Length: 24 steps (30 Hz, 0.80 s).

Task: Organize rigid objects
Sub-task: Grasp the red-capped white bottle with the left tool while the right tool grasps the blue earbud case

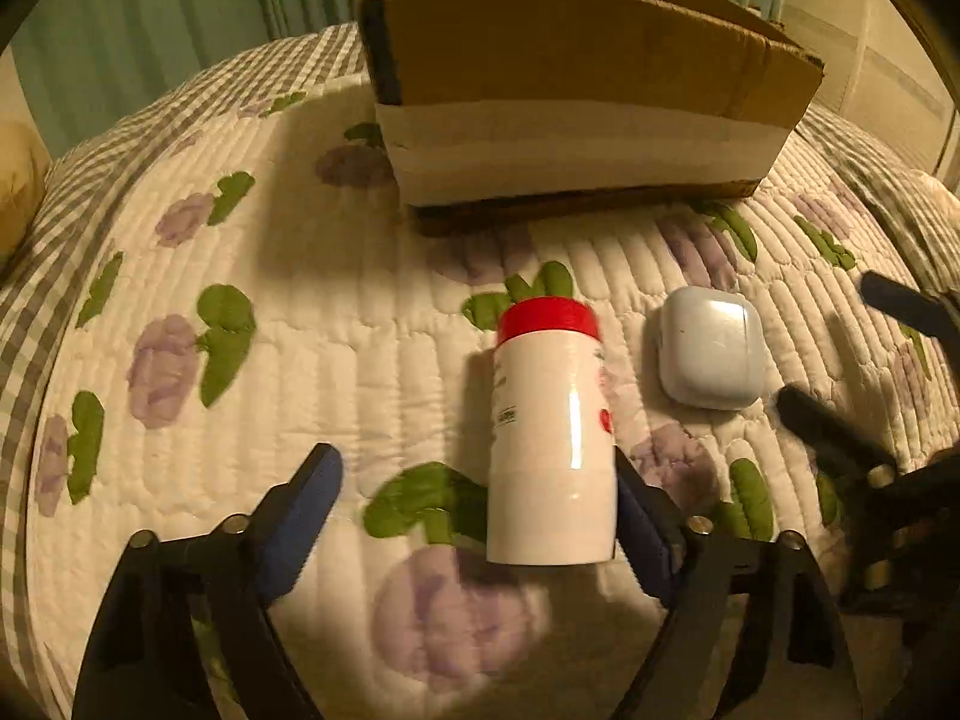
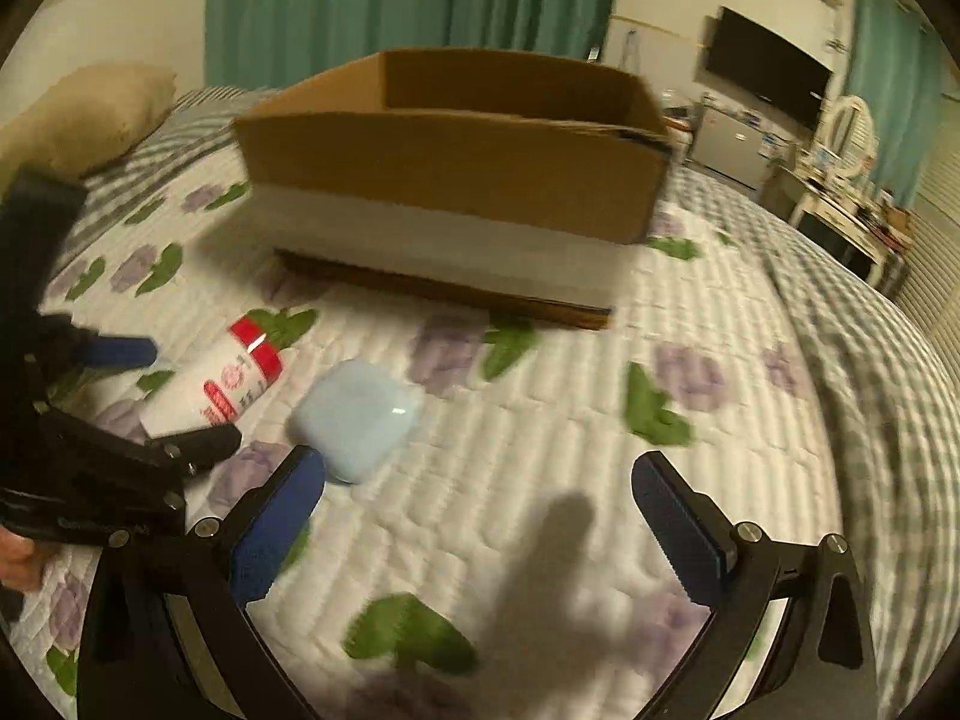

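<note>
Bottle point(image 1: 552, 438) with red cap lay on the quilt point(image 1: 300, 330) between wide-open left gripper point(image 1: 474, 516) fingers, earbud case point(image 1: 711, 348) just beside it, right gripper point(image 2: 477, 516) wide open, holding nothing, cardboard box point(image 1: 570, 90) behind.

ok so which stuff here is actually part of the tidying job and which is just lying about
Part of the job:
- white bottle with red cap
- pale blue case
- cardboard box
- left gripper, open around the bottle
- right gripper, open

Just lying about:
- floral quilt
- pillow
- TV
</note>
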{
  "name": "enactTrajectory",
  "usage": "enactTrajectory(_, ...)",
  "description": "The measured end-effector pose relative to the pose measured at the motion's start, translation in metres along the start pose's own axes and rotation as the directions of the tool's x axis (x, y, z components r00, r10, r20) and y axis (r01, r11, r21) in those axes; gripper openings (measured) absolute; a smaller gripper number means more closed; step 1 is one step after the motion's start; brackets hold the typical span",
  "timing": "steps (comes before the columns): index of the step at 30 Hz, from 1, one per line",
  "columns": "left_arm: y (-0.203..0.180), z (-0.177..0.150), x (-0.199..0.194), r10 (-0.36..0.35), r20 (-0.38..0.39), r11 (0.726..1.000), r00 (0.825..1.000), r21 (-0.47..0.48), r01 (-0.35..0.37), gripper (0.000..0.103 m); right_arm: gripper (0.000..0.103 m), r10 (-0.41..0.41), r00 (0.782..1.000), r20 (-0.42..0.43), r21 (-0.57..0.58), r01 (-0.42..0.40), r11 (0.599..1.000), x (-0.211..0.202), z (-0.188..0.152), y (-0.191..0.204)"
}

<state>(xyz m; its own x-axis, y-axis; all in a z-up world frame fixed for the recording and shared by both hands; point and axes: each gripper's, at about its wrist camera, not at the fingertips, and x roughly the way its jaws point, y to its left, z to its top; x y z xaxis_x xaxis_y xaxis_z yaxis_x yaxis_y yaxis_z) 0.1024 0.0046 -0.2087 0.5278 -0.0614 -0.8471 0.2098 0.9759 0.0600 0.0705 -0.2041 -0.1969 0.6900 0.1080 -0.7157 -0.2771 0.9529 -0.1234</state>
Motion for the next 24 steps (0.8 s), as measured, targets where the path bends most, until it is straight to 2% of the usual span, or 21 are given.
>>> enactTrajectory(2, 0.002, 0.001, 0.0, -0.023, 0.008, 1.0, 1.0, 0.014, 0.023, 0.085, 0.103, 0.024, 1.0, -0.02, -0.037, -0.025, 0.999, 0.009, 0.004, 0.009)
enactTrajectory(6, 0.008, 0.01, 0.002, -0.026, 0.036, 0.999, 0.999, 0.033, 0.024, 0.084, 0.103, 0.05, 0.995, -0.082, -0.117, -0.06, 0.991, 0.032, 0.012, 0.024)
enactTrajectory(12, 0.012, 0.02, 0.007, -0.045, 0.038, 0.999, 0.998, 0.032, 0.044, 0.08, 0.103, 0.023, 0.995, -0.099, -0.204, -0.043, 0.978, 0.05, 0.021, 0.043)
enactTrajectory(13, 0.013, 0.021, 0.009, -0.048, 0.037, 0.998, 0.998, 0.032, 0.046, 0.08, 0.098, 0.02, 0.995, -0.1, -0.208, -0.04, 0.977, 0.053, 0.022, 0.045)
enactTrajectory(15, 0.015, 0.026, 0.014, -0.05, 0.039, 0.998, 0.998, 0.028, 0.048, 0.08, 0.074, 0.032, 0.994, -0.106, -0.196, -0.053, 0.979, 0.058, 0.022, 0.045)
enactTrajectory(16, 0.015, 0.027, 0.015, -0.049, 0.039, 0.998, 0.998, 0.028, 0.048, 0.08, 0.058, 0.04, 0.994, -0.105, -0.177, -0.058, 0.983, 0.058, 0.023, 0.043)
enactTrajectory(18, 0.015, 0.031, 0.019, -0.047, 0.04, 0.999, 0.998, 0.023, 0.046, 0.079, 0.058, 0.045, 0.993, -0.106, -0.114, -0.057, 0.992, 0.057, 0.023, 0.036)
enactTrajectory(19, 0.015, 0.033, 0.02, -0.045, 0.042, 0.999, 0.998, 0.021, 0.044, 0.076, 0.058, 0.045, 0.993, -0.107, -0.09, -0.055, 0.994, 0.055, 0.021, 0.035)
enactTrajectory(20, 0.018, 0.036, 0.023, -0.045, 0.046, 0.999, 0.998, 0.021, 0.044, 0.063, 0.058, 0.045, 0.993, -0.106, -0.068, -0.053, 0.996, 0.054, 0.02, 0.032)
enactTrajectory(21, 0.017, 0.036, 0.023, -0.038, 0.052, 0.999, 0.998, 0.025, 0.036, 0.045, 0.058, 0.046, 0.994, -0.104, -0.035, -0.05, 0.998, 0.052, 0.019, 0.028)
enactTrajectory(22, 0.017, 0.038, 0.025, -0.035, 0.054, 0.999, 0.998, 0.028, 0.034, 0.037, 0.058, 0.047, 0.994, -0.102, -0.013, -0.049, 0.999, 0.05, 0.018, 0.026)
enactTrajectory(24, 0.018, 0.038, 0.023, -0.046, 0.054, 0.999, 0.998, 0.011, 0.045, 0.036, 0.058, 0.053, 0.994, -0.095, 0.037, -0.05, 0.998, 0.046, 0.015, 0.021)
